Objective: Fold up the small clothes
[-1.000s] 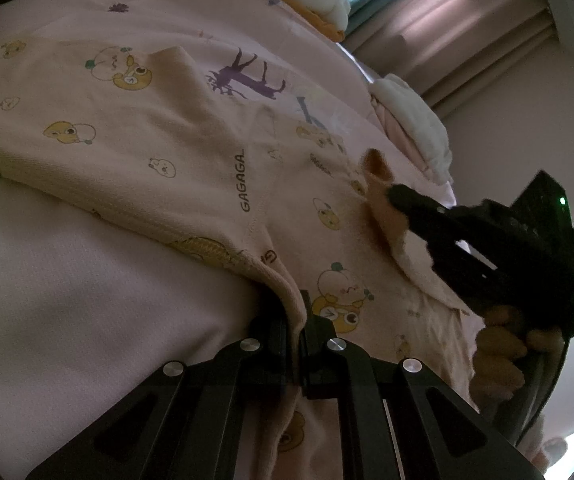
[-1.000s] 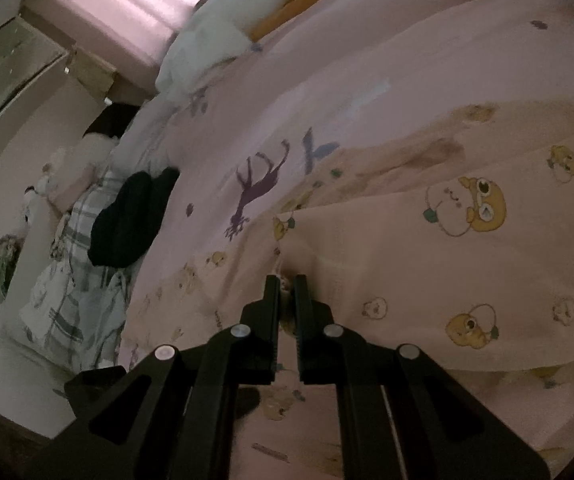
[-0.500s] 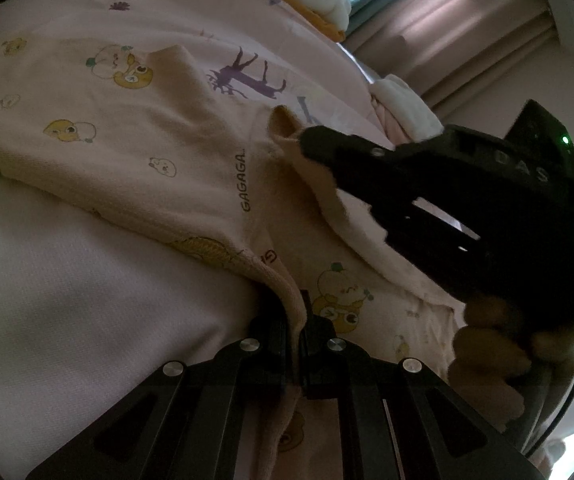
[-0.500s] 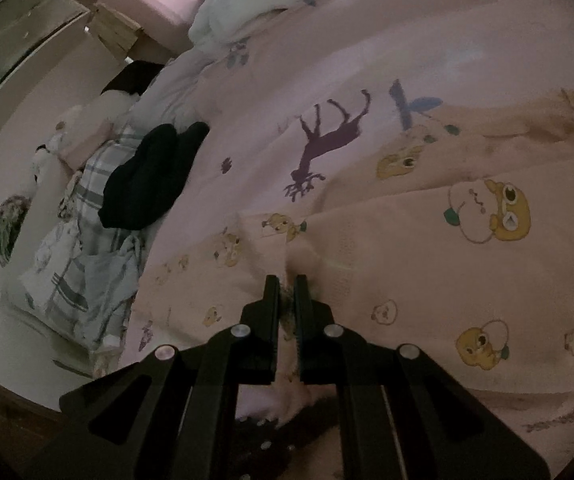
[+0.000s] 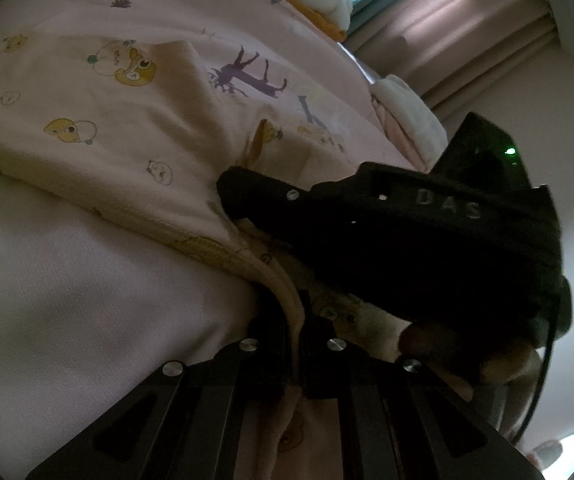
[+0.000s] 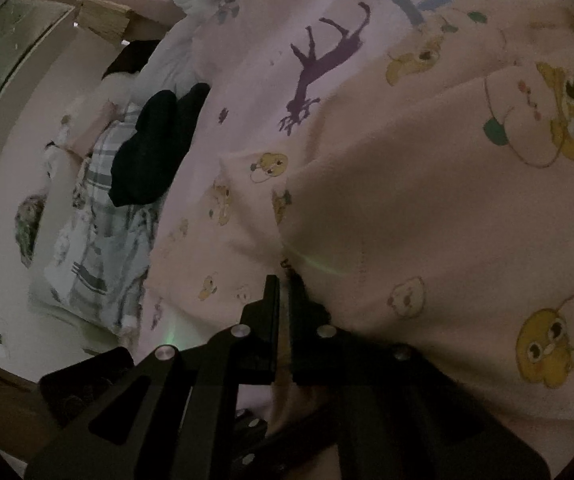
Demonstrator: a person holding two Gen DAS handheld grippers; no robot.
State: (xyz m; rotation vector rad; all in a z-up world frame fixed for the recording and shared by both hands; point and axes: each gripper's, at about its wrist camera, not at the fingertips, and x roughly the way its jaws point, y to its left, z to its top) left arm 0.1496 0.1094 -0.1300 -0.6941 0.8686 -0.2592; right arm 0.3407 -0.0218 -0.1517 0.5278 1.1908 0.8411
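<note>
While the left claw (image 5: 293, 300) pins the printed garment's (image 5: 99, 120) hem as an anchor, the right claw (image 6: 285, 284), clamped on its far edge, carries it over the bed (image 5: 67, 300) to fold.

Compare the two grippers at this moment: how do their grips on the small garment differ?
The left gripper pinches a thick rolled edge of the garment at the white cloth. The right gripper pinches a thinner fold above the pink sheet; it also crosses the left wrist view. Both are shut on fabric.
</note>
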